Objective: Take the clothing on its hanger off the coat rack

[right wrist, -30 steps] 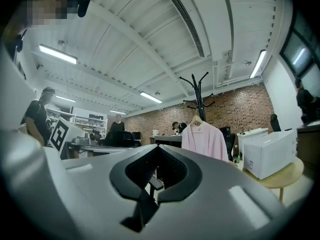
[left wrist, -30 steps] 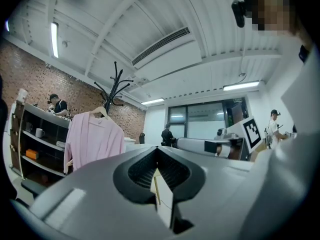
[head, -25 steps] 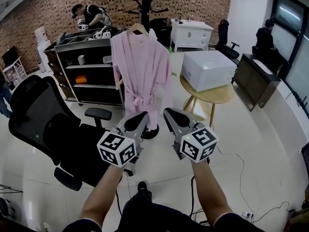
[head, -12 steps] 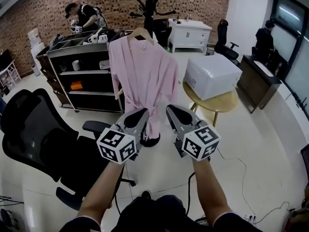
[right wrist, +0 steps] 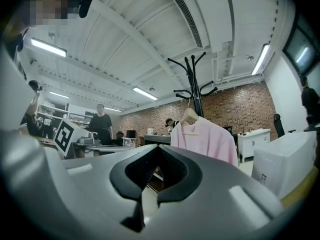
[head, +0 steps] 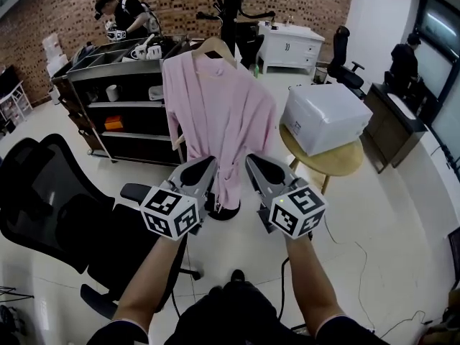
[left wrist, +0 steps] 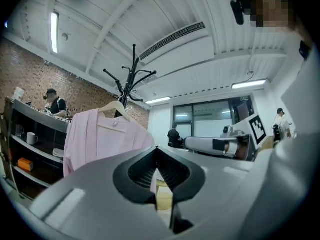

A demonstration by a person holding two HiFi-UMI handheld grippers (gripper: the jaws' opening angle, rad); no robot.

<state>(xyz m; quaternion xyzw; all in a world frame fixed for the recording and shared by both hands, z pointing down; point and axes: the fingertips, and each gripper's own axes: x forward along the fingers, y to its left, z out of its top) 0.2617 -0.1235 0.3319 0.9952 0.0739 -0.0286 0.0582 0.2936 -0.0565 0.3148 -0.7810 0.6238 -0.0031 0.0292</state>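
Ahead at room centre: pink robe [head: 215,117] hangs on wooden hanger [head: 213,46], hooked on black coat rack [head: 232,9]. Nothing lifted yet; whole task left. Left gripper [head: 209,162]: low, forearm extended toward robe hem, jaws pressed together, empty. Right gripper [head: 250,159]: alongside, level with left, jaws pressed together, empty, well short of hanger.

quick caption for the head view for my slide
Left tongs and right tongs, both shut and empty, face a pink robe on its hanger on the black coat rack.
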